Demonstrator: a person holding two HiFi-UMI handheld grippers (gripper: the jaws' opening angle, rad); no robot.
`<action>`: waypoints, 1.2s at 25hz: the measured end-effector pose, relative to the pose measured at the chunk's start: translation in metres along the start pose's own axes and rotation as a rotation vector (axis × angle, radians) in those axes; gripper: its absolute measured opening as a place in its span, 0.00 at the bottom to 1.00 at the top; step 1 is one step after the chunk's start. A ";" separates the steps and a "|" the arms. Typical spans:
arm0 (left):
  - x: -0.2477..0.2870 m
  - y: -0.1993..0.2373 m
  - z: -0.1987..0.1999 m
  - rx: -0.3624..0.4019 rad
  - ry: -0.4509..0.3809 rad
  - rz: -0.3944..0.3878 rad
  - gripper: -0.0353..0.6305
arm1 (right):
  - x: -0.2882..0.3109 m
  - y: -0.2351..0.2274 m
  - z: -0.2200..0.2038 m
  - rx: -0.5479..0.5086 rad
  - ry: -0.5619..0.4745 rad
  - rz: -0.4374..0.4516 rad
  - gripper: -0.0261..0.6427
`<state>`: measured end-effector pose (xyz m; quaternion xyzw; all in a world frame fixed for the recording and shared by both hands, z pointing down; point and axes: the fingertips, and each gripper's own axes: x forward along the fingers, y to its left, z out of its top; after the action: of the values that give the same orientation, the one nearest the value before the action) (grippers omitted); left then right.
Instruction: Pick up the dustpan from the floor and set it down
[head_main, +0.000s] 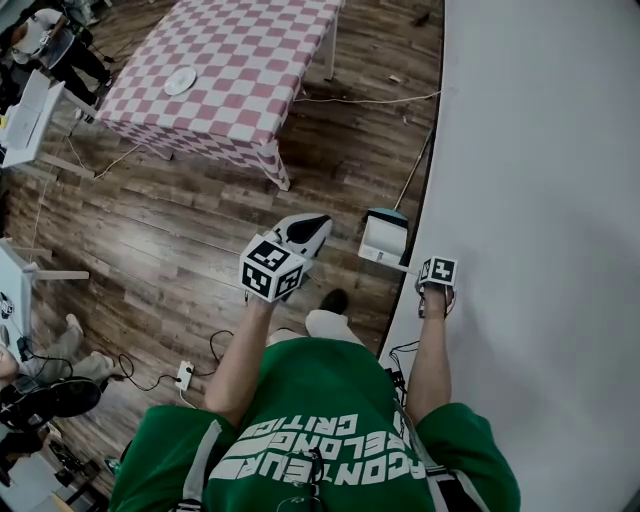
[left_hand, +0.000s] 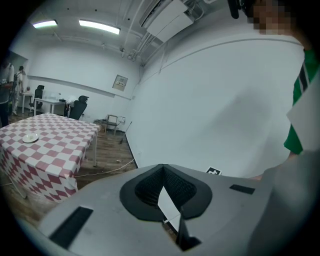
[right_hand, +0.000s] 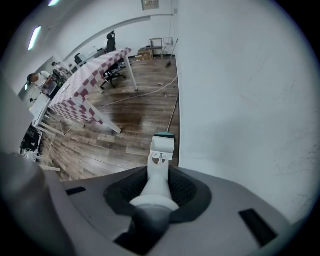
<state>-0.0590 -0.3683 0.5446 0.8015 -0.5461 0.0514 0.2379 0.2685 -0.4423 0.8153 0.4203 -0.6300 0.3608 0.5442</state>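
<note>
While around dustpan (right_hand: 162, 150), right gripper (right_hand: 159, 187) downward

White teal-edged dustpan (head_main: 384, 238), handle uppermost

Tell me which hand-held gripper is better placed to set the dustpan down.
Right. The right hand-held gripper is shut on the handle of the dustpan, which hangs below it beside the wall. The left hand-held gripper is apart from the dustpan.
</note>
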 end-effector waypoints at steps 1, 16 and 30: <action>-0.005 0.001 0.001 0.001 -0.011 0.005 0.06 | -0.009 0.003 0.006 -0.009 -0.028 0.001 0.20; -0.070 0.000 0.006 -0.009 -0.130 0.060 0.06 | -0.215 0.041 0.077 -0.123 -0.511 -0.017 0.20; -0.090 -0.015 0.039 0.034 -0.214 0.075 0.06 | -0.317 0.047 0.084 -0.170 -0.723 -0.026 0.20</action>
<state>-0.0881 -0.3044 0.4750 0.7853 -0.5971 -0.0165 0.1626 0.2102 -0.4569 0.4892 0.4819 -0.8040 0.1286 0.3237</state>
